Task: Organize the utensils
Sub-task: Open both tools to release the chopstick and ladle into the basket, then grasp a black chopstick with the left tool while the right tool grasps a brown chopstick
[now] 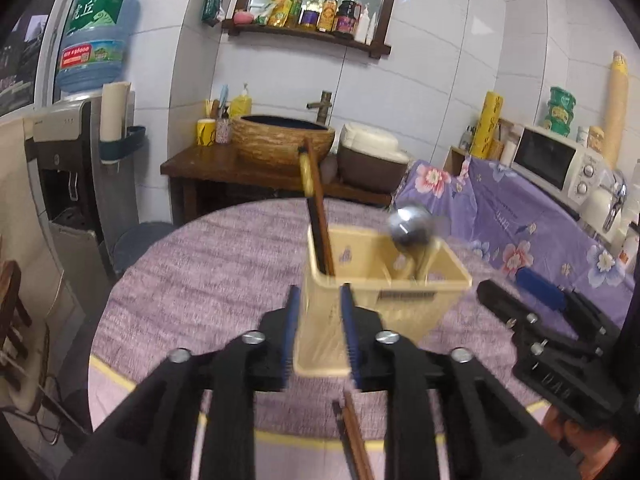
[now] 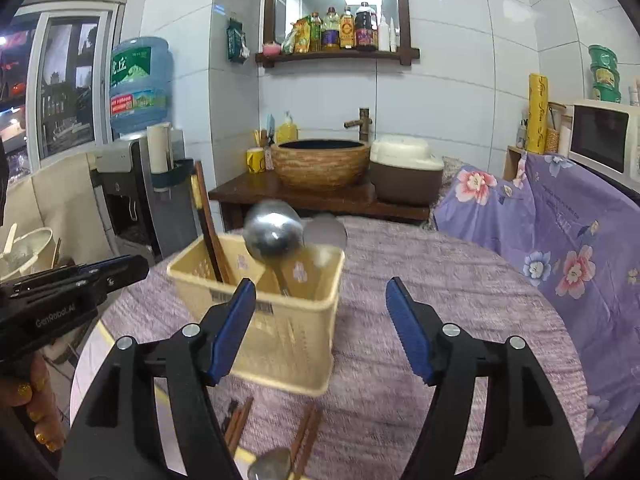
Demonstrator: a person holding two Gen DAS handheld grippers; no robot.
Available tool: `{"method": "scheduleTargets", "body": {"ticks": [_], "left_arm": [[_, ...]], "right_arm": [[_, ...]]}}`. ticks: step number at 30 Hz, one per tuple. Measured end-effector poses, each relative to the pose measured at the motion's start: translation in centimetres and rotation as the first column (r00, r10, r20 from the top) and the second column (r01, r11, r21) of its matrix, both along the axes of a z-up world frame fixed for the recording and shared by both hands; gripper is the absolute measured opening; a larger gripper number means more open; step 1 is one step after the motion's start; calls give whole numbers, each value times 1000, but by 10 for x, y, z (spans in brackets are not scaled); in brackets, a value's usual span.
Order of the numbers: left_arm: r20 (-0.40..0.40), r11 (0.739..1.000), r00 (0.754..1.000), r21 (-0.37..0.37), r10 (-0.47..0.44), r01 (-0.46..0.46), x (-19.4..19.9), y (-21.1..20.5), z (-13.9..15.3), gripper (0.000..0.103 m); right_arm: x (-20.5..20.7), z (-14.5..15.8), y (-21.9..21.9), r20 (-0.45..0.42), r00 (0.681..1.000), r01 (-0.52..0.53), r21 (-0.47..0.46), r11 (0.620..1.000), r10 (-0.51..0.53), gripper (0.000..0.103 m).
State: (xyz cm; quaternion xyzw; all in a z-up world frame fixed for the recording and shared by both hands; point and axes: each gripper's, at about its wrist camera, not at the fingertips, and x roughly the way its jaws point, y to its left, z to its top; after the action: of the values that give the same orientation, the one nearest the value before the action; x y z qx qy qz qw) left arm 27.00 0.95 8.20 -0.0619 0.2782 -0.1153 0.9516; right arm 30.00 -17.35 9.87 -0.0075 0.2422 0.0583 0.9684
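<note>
right wrist: right gripper (image 2: 320,312) spread, beside holder (image 2: 256,300); left gripper (image 1: 320,320) straddles holder, grip unclear.

You see one yellow basket (image 2: 280,320), two spoons — one in it (image 2: 272,234), one on the table (image 2: 270,466) — and several brown chopsticks (image 2: 236,420).

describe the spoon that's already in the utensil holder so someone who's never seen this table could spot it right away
On the round table with the purple cloth stands a pale yellow plastic utensil basket. The metal spoon stands in its right-hand compartment, handle down, shiny round bowl up above the rim. Unlike the dark wooden chopsticks in the left compartment, it is silver and round-headed; another spoon lies flat on the cloth.
</note>
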Motion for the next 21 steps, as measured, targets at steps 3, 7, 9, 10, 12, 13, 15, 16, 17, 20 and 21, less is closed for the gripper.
{"method": "scheduleTargets", "body": {"ticks": [3,7,9,10,12,13,15,16,17,20,21], "left_arm": [[-56,1000,998,29,-9,11,-18,-1,-24,29],[-145,998,989,45,-27,33,-37,-5,-58,29],[-189,998,981,31,-45,51,-44,-8,-73,29],[-205,998,977,26,-52,59,-48,-9,-80,29],[-240,996,968,30,-73,82,-55,-14,-94,29],[-254,996,964,33,-76,87,-58,-18,-100,29],[-281,995,956,30,-84,96,-64,-22,-110,29],[-291,995,953,28,-85,97,-66,-23,-114,29],[-297,995,951,29,-85,98,-69,-24,-117,29],[-303,994,949,30,-91,105,-74,-26,-121,29],[-303,994,948,31,-94,108,-75,-27,-121,29]], "right_arm": [[-17,-17,-1,-76,997,0,-18,1000,-1,68],[-41,-53,6,-188,982,-34,-22,999,29,68],[-50,-69,9,-218,976,-28,-42,999,18,68],[-53,-76,10,-229,973,-24,-48,999,12,68],[-60,-95,9,-275,961,-17,-53,998,1,68],[-62,-102,7,-294,956,-12,-50,999,-3,68],[-65,-113,2,-327,945,0,-49,999,-16,68],[-66,-118,0,-338,941,8,-50,999,-25,68],[-68,-122,-3,-354,935,19,-52,998,-36,68],[-73,-130,-8,-372,928,26,-39,999,-39,68],[-74,-131,-8,-375,926,25,-39,999,-37,68]]}}
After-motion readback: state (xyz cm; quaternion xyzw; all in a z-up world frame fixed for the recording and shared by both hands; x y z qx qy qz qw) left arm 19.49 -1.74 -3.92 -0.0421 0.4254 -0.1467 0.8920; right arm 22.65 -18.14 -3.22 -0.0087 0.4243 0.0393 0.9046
